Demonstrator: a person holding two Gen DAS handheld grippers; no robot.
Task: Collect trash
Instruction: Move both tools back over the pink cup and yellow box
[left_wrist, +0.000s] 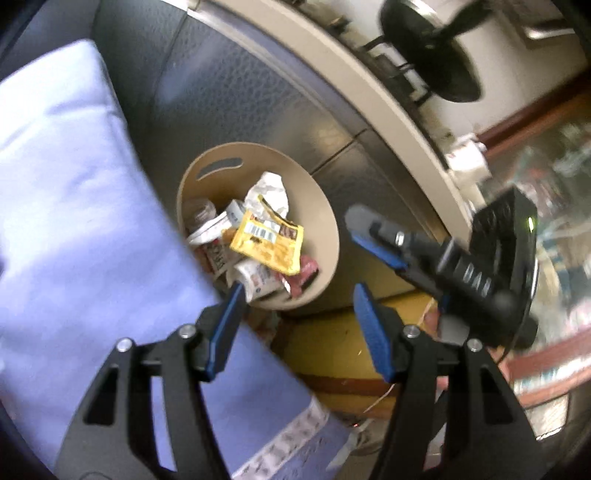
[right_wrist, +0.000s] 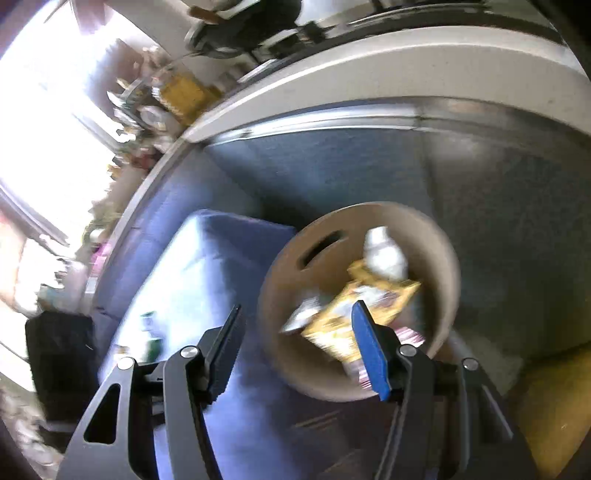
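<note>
A beige round bin (left_wrist: 325, 218) with a handle slot sits on a dark sofa seat and holds several pieces of trash: a yellow wrapper (left_wrist: 269, 243), crumpled white paper (left_wrist: 271, 190), a white cup and small packets. My left gripper (left_wrist: 299, 299) is open and empty just in front of the bin. My right gripper (left_wrist: 364, 230) shows in the left wrist view beside the bin's right rim. In the right wrist view the bin (right_wrist: 439, 258) and yellow wrapper (right_wrist: 332, 332) are blurred, and my right gripper (right_wrist: 295, 321) is open and empty over the bin's near-left rim.
A lavender pillow (left_wrist: 62, 206) lies left of the bin on the dark sofa (left_wrist: 236, 96). The sofa's beige frame (left_wrist: 332, 77) curves behind. A black fan base (left_wrist: 432, 51) stands beyond. Yellow floor (left_wrist: 332, 343) lies below the seat edge.
</note>
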